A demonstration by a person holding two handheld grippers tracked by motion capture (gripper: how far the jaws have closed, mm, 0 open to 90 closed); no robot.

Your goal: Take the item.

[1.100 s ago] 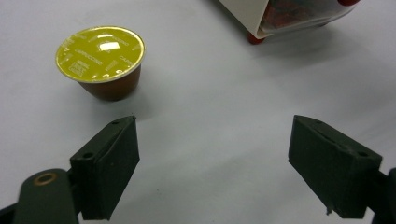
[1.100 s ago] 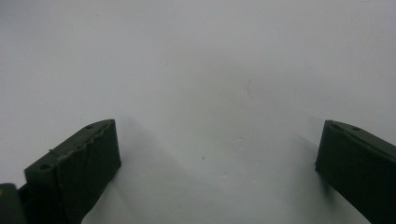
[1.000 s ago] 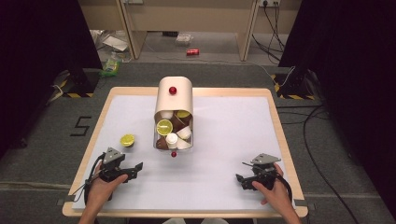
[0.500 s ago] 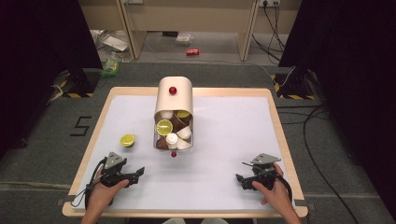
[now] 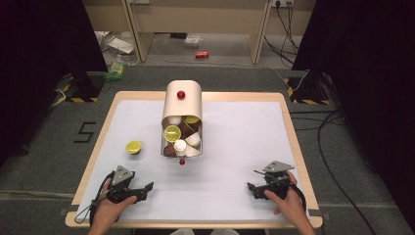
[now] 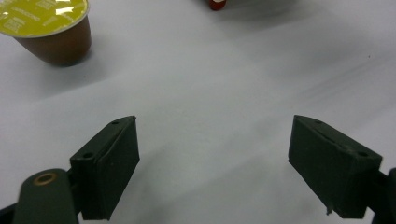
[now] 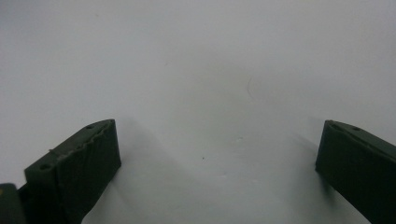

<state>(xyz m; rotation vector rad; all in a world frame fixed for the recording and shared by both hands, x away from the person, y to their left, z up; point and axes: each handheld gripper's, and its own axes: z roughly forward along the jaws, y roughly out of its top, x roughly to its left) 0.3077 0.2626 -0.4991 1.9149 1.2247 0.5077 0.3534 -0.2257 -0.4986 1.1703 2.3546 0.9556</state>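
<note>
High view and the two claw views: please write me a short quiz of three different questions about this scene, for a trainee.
1. True or false: the left claw holds a coffee pod.
2. Where does the lone pod stand? A) inside the box B) on the table, left of the box C) between the right claw's jaws
3. Fill in: the knob on the box lid is ___.

Key: 1 false, both claws are open and empty; 2 B; 3 red.
</note>
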